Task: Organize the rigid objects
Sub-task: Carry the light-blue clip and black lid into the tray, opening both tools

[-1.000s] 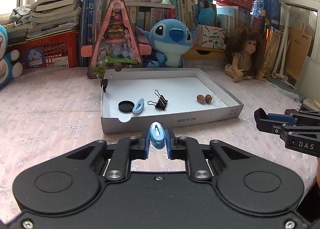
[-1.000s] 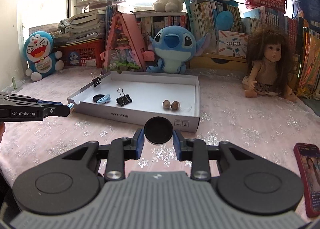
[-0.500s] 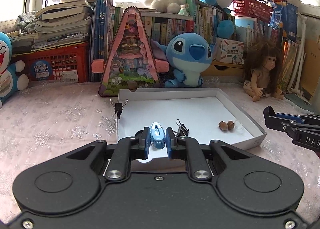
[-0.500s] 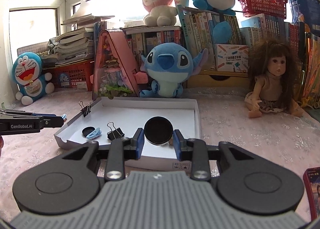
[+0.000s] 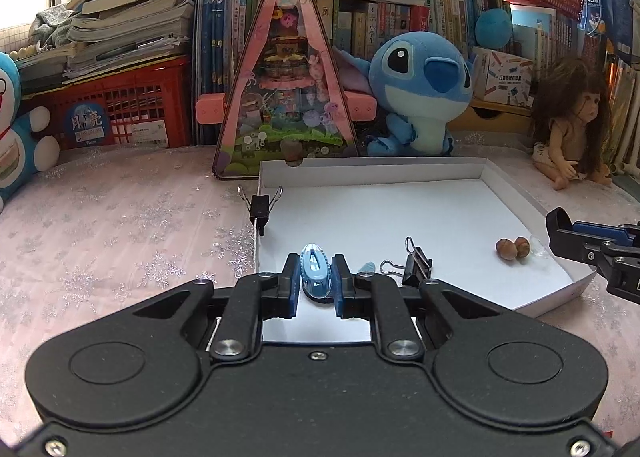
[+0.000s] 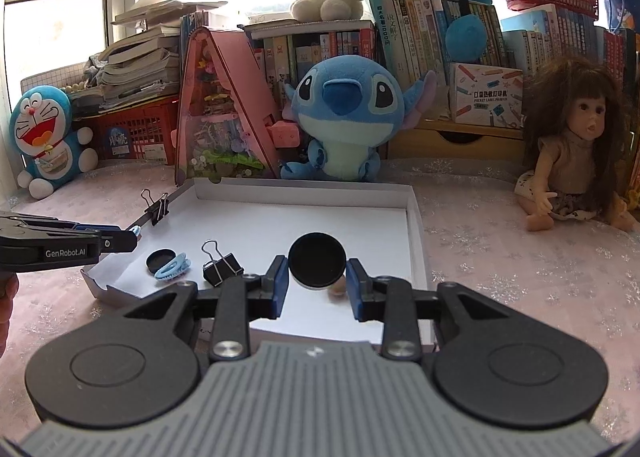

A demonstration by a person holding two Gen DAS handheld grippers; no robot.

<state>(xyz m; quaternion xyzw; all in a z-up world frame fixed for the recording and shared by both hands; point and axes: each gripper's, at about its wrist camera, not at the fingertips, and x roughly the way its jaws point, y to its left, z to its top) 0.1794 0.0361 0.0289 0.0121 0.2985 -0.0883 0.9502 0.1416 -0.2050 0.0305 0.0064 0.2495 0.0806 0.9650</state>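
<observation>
My left gripper (image 5: 316, 283) is shut on a small blue hair clip (image 5: 316, 275) above the near left part of the white shallow box (image 5: 400, 169). The right gripper (image 6: 317, 281) is shut on a black round disc (image 6: 317, 265) over the box's near right part. Inside the box lie a black binder clip (image 5: 416, 265), two brown nuts (image 5: 513, 248), a second black disc (image 6: 160, 259) and another blue hair clip (image 6: 173, 267). A further binder clip (image 5: 260, 207) is clamped on the box's left wall. The right gripper (image 5: 592, 249) also shows at the right edge of the left wrist view.
A pink triangular toy case (image 5: 286, 89), a blue plush (image 5: 420, 89) and a doll (image 6: 580, 145) stand behind the box, in front of books and a red crate (image 5: 120, 113). Another blue plush (image 6: 44, 137) sits at far left. Pink patterned cloth (image 5: 120, 237) covers the table.
Both grippers have moved forward from in front of the box to over its near edge, each still holding its object. The box now looks larger and closer.
</observation>
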